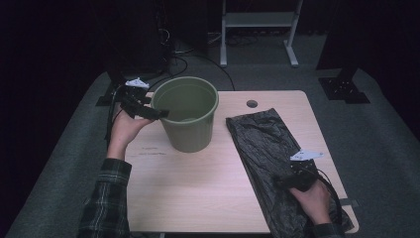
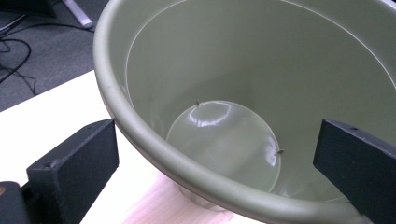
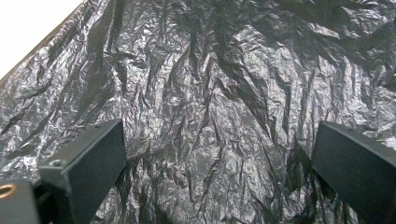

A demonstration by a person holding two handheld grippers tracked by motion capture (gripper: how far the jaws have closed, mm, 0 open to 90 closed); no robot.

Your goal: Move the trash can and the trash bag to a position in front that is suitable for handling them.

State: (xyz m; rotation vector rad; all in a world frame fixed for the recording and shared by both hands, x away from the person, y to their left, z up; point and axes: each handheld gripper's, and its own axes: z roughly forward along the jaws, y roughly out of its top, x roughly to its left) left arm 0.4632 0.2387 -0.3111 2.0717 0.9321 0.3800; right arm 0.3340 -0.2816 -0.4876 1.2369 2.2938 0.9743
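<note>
A green bucket point(image 1: 187, 113) stands upright on the desk point(image 1: 198, 183), toward its far left part. The left gripper point(image 1: 148, 112) sits at the bucket's left rim, its jaws spread wide with the rim passing between them (one jaw outside the wall, the other over the hollow), gripping nothing. Right of the bucket, a crumpled black plastic bag point(image 1: 262, 144) lies flat on the desk. The right gripper point(image 1: 289, 182) hovers over the bag's near end, jaws wide apart and empty.
</note>
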